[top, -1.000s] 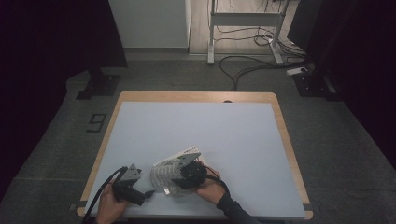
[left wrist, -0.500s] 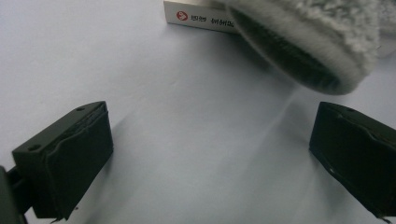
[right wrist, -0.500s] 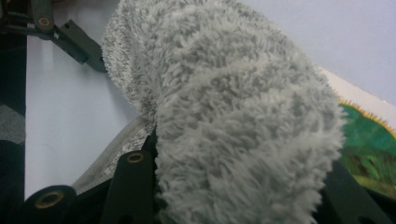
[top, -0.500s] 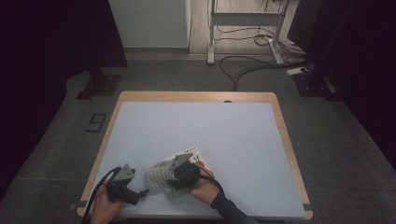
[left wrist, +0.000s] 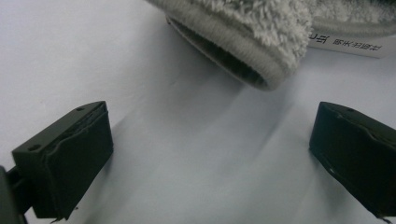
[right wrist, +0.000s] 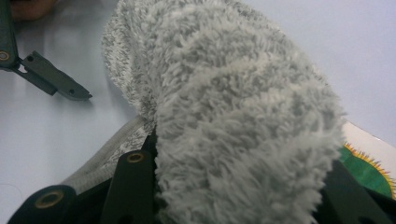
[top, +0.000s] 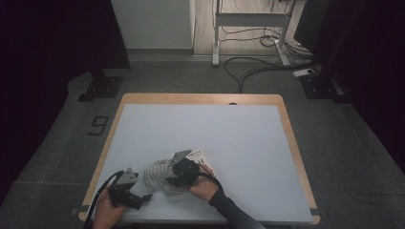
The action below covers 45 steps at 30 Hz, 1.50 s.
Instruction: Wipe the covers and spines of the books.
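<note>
Ribbed cuff (left wrist: 233, 51) of fuzzy sock (right wrist: 233, 116) faces parted left claw (left wrist: 205, 158).

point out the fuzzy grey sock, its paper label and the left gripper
fuzzy grey sock (right wrist: 233, 116), right gripper view, on its fluffy body.
paper label (left wrist: 350, 45), left gripper view, on the white printed strip.
left gripper (top: 147, 196), high view, between its open jaw tips.

Fuzzy sock (top: 157, 172) now bunched leftward
</note>
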Motion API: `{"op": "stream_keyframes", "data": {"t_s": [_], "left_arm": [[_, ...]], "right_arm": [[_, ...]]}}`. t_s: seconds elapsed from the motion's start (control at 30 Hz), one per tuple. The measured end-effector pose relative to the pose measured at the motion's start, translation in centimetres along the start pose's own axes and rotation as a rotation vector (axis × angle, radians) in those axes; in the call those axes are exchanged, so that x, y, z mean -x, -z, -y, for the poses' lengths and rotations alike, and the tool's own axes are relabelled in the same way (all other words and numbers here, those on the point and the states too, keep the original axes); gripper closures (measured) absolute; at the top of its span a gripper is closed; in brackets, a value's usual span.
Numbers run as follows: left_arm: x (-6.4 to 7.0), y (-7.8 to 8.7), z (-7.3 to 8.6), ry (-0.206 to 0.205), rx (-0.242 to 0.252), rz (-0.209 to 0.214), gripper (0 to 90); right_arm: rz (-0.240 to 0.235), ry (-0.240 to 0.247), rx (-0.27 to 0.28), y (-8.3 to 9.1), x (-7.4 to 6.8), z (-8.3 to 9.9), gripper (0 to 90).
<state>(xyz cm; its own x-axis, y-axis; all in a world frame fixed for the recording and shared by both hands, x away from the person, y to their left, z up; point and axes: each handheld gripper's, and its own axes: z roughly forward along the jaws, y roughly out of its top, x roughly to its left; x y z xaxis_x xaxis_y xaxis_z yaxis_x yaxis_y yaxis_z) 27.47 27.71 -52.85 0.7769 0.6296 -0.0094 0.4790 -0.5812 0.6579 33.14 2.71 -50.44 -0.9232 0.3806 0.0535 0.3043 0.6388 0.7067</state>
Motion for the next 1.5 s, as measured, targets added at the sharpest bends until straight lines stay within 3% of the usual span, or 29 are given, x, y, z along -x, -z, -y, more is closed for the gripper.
{"op": "stream_keyframes", "data": {"t_s": [0.37,1.13,1.5], "left_arm": [[0.0,0.0,0.0,0.001,0.001,0.001,0.0],[0.0,0.0,0.0,0.0,-0.001,0.0,0.0],[0.0,0.0,0.0,-0.001,-0.001,0.0,0.0]], "right_arm": [[0.02,-0.029,-0.001,0.9,1.4,0.9,54.6],[0.183,-0.187,0.012,5.8,7.8,6.0,54.8],[0.198,-0.209,0.011,6.5,8.7,6.7,54.7]]}}
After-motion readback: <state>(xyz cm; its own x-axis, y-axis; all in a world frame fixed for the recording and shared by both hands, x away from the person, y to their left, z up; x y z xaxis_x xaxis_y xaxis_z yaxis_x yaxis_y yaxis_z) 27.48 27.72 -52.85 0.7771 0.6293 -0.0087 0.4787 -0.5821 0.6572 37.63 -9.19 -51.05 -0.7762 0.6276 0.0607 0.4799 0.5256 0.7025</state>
